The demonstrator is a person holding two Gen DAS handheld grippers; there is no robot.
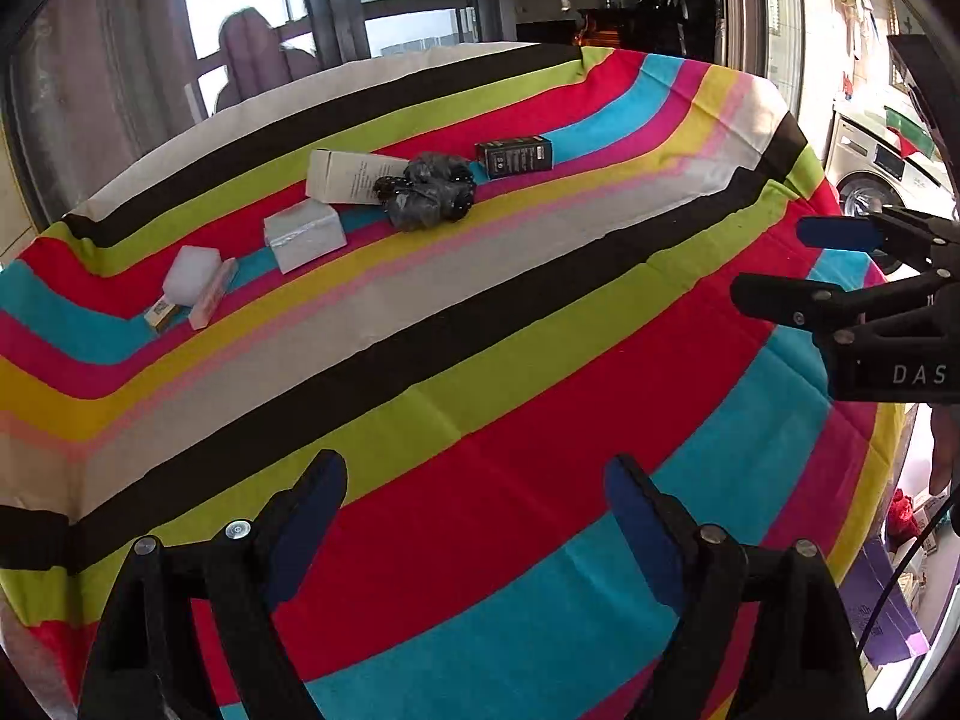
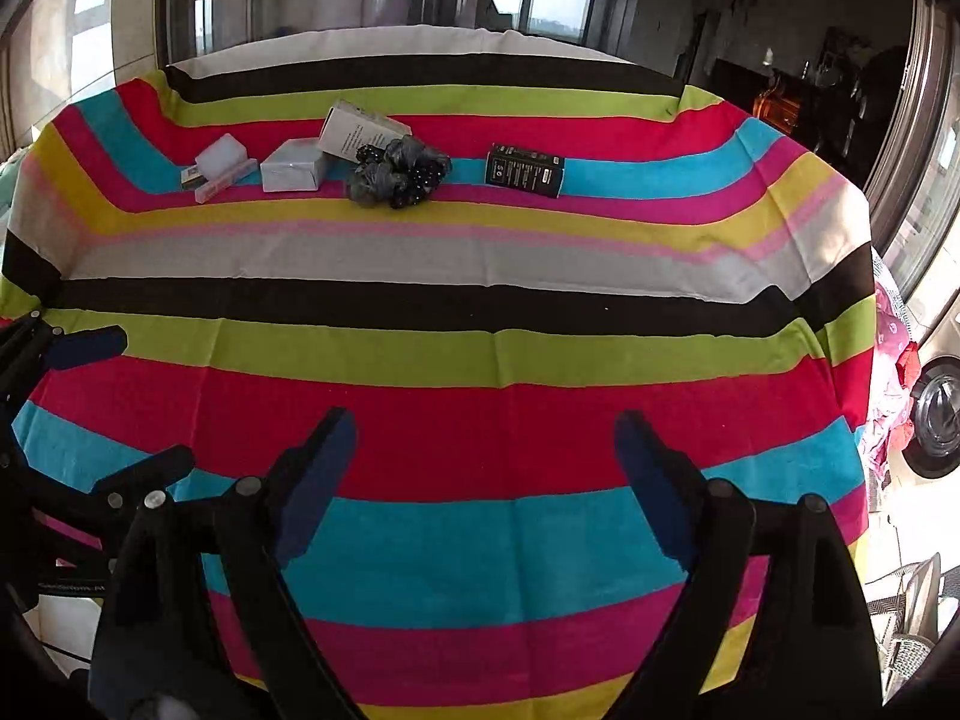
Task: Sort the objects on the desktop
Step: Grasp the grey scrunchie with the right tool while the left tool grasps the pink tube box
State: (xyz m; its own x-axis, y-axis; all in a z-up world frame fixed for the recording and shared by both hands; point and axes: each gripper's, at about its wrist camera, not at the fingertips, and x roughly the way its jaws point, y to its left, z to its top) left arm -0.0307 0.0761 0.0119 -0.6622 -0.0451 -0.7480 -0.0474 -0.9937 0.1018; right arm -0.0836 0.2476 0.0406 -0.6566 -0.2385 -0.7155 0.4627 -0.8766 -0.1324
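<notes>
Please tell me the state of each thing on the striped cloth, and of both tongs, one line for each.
Left tongs: open, empty, above the cloth.
Right tongs: open, empty, above the cloth.
Black rectangular printed box: lying flat, apart from the others.
Tall white cardboard box: lying tilted, partly on the grey box.
Grey-black crumpled plastic bundle: lying against the white box.
Pale grey rectangular box: lying flat.

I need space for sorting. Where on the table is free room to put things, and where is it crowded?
Free: the striped cloth from both open claws up to the grey stripe. Crowded: the far row, from the white block past the grey bundle to the black box.
</notes>
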